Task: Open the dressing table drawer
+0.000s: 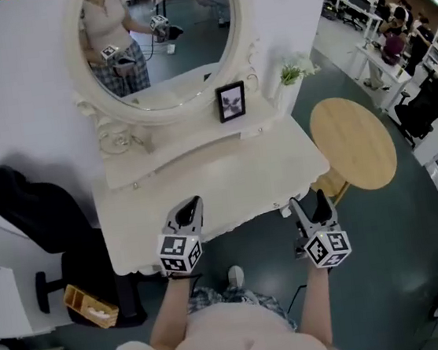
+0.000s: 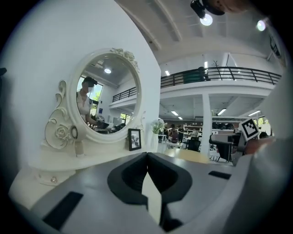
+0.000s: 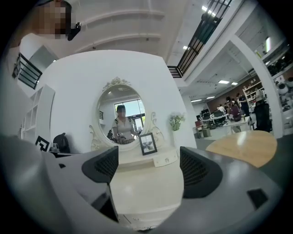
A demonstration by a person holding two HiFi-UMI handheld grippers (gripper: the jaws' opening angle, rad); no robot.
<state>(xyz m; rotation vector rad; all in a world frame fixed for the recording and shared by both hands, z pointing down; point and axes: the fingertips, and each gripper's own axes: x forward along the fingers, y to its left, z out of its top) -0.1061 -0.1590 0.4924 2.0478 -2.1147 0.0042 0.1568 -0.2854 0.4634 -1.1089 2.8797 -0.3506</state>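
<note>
While my right gripper (image 1: pixel 308 201) gapes and my left gripper (image 1: pixel 190 206) is pressed shut, I'd dip below the dressing table (image 1: pixel 228 183) edge and pull squarely.

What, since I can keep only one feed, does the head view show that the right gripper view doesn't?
Only the head view shows the yellow box low at the left. Only the right gripper view shows the right hand-held gripper with jaws wide apart and empty, plus an upstairs railing. Both show the dressing table, oval mirror, picture frame, plant and round wooden table.
</note>
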